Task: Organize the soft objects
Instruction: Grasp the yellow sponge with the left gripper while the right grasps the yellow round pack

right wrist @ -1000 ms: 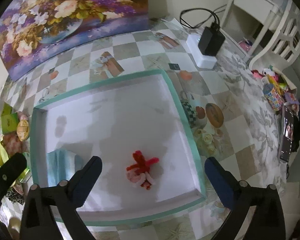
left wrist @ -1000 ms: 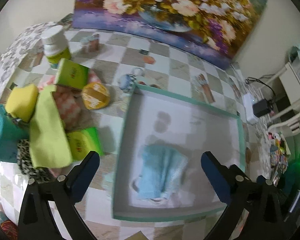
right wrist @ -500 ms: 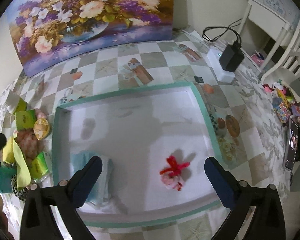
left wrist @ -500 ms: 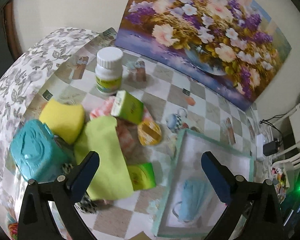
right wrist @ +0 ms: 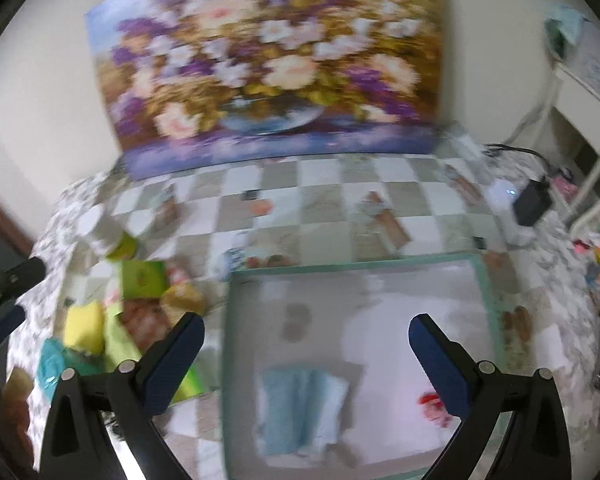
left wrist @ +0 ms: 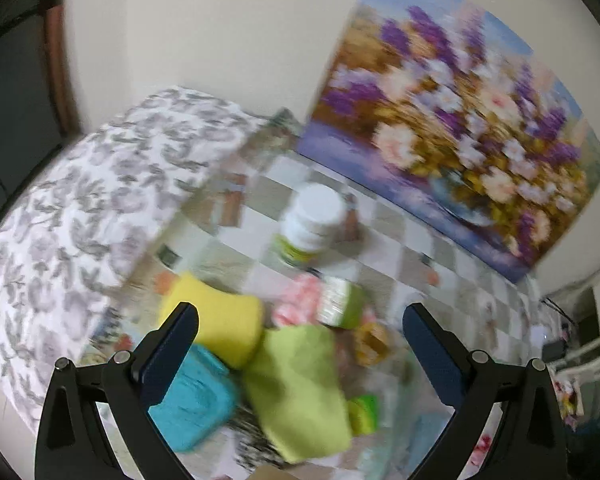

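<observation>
My left gripper [left wrist: 300, 320] is open and empty above a pile on the table's left: a yellow sponge [left wrist: 216, 330], a lime-green cloth [left wrist: 300, 388], a pink patterned cloth [left wrist: 300, 304] and a teal block [left wrist: 192, 400]. My right gripper [right wrist: 306, 330] is open and empty above a white tray with a teal rim [right wrist: 356, 266]. In the tray lie a folded light-blue towel [right wrist: 300, 412] and a small red-and-pink soft toy [right wrist: 432, 408]. Both views are motion-blurred.
A white pill bottle [left wrist: 312, 224] stands behind the pile, with green boxes [left wrist: 340, 300] and a round orange item [left wrist: 370, 342] among it. A flower painting [right wrist: 268, 68] leans on the back wall. A charger [right wrist: 532, 200] sits at the right.
My left gripper has swung left, away from the tray and over the pile. My right gripper has pulled back and tilted up, so the tray sits lower in its view. Both stay open.
</observation>
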